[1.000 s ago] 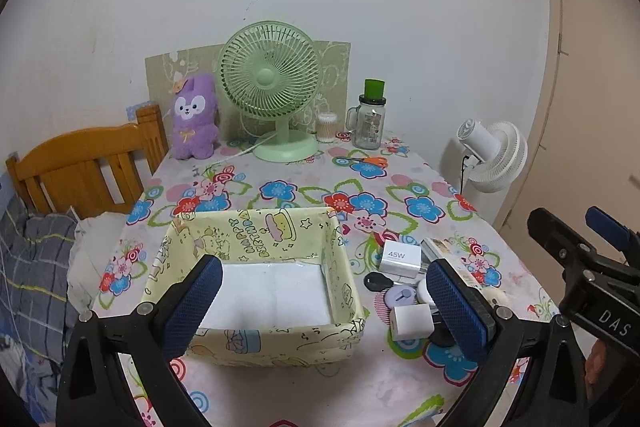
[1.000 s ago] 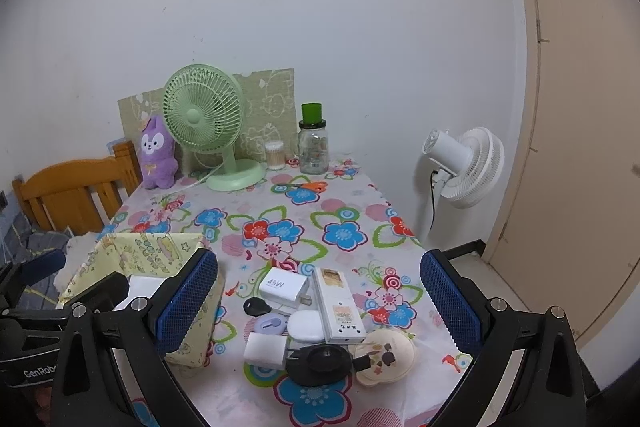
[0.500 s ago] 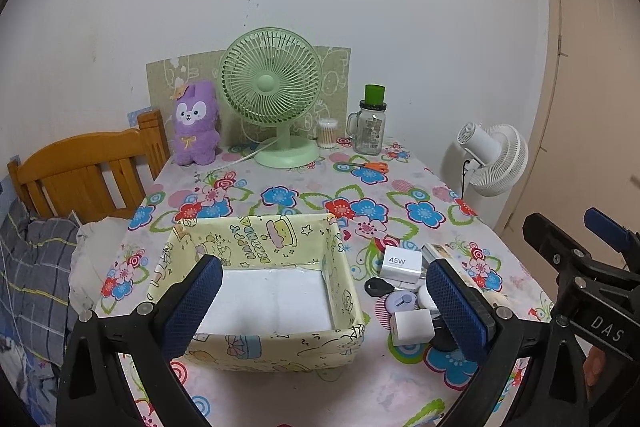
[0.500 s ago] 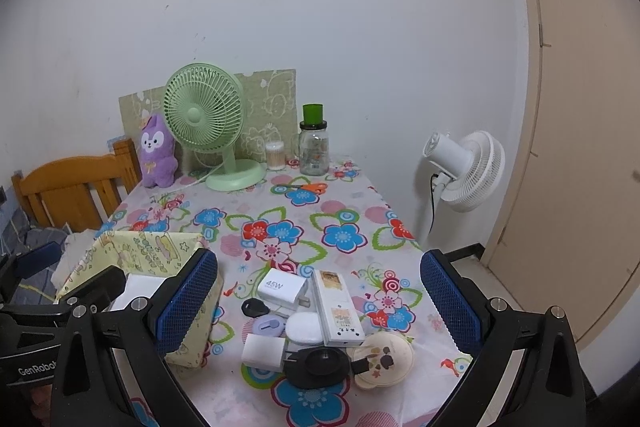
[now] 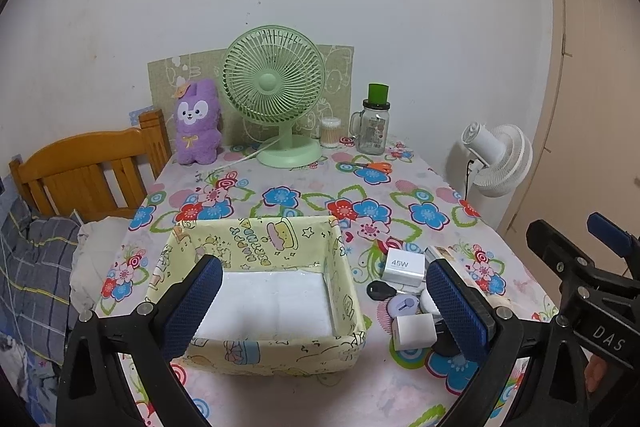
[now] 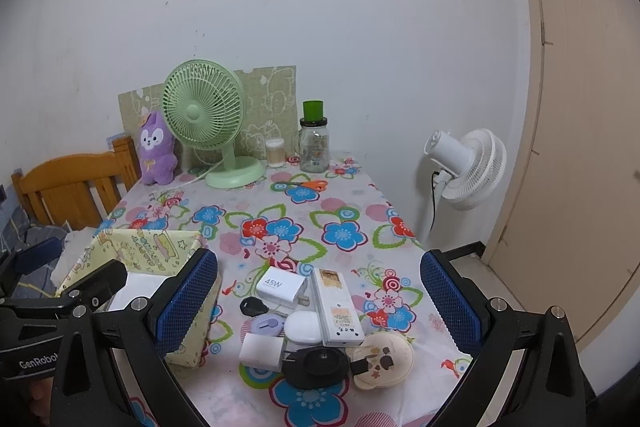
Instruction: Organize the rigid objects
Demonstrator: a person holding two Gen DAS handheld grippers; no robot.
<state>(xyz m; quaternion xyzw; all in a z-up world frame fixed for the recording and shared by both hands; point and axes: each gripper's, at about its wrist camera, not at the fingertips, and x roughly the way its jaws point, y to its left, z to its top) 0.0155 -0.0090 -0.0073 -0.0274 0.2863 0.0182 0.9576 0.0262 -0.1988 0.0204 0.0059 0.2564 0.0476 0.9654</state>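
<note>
Both grippers hang above the near edge of the table (image 6: 352, 203), fingers spread wide, nothing between them. The left gripper (image 5: 320, 301) is over the box (image 5: 260, 347), which is yellow with a white bottom and has nothing in it. The right gripper (image 6: 320, 301) is over the pile of small hard things just beside the box: a 45W charger (image 6: 280, 285), a white remote (image 6: 336, 307), a white cube plug (image 6: 262, 349), a black round piece (image 6: 320, 365), a beige disc (image 6: 384, 357), a lilac piece (image 6: 266, 325), a white case (image 6: 302, 325) and a black key fob (image 6: 254, 305).

I judge that the first pick is not yet begun. To do it well, take 1 thing from the outside of the pile, for example the cube plug, because the others touch and partly overlap. Close the fingers on 2 flat sides, lift straight up, then carry it over the box wall before release.

In the left view the right finger covers part of the pile. What the black piece and the lilac piece are, I cannot tell. The label on the remote is too small to read.
</note>
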